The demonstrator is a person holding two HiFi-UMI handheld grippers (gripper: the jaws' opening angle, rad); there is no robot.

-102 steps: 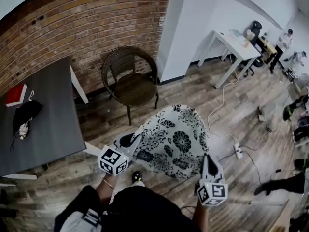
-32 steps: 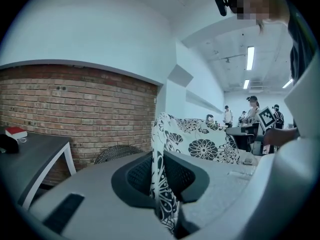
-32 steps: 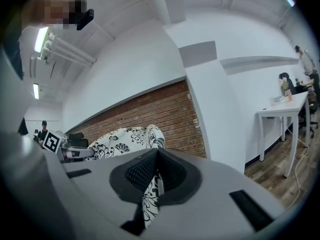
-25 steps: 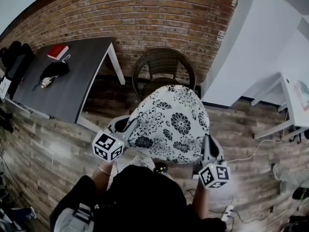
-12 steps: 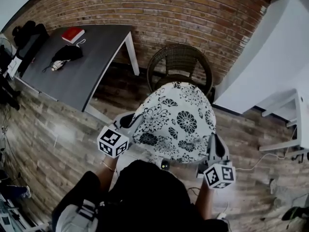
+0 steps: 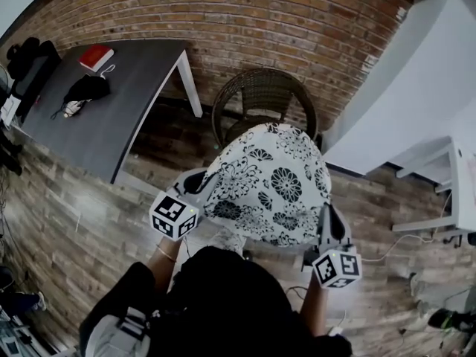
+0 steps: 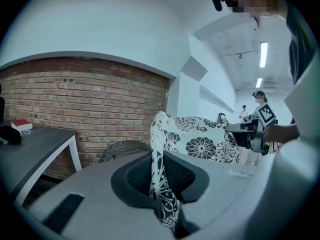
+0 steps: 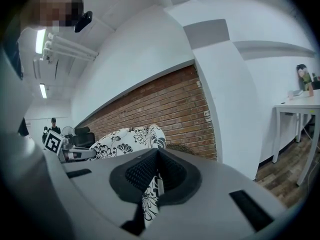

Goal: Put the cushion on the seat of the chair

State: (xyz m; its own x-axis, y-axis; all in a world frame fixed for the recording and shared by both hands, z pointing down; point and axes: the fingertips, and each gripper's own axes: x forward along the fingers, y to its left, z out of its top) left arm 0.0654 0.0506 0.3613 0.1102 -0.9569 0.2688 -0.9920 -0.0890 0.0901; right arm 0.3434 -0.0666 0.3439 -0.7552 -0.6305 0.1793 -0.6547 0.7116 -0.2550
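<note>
A white cushion (image 6: 268, 186) with black flowers hangs in the air between my two grippers, just in front of a dark wicker chair (image 6: 262, 95) that stands against the brick wall. My left gripper (image 6: 199, 183) is shut on the cushion's left edge, where the fabric (image 7: 161, 184) is pinched between the black pads. My right gripper (image 6: 324, 213) is shut on the right edge, and the cloth (image 8: 149, 200) shows between its pads. The cushion hides most of the chair's seat in the head view. The chair's back (image 7: 125, 149) shows behind the left gripper.
A dark grey table (image 6: 104, 110) stands left of the chair with a red book (image 6: 97, 56) and a black bundle (image 6: 83, 91) on it. A white column (image 6: 401, 103) rises right of the chair. White desks (image 6: 461, 192) stand at the far right. The floor is wooden planks.
Both grippers have carried the cushion closer to the chair. The chair and table have shifted a little left in the head view.
</note>
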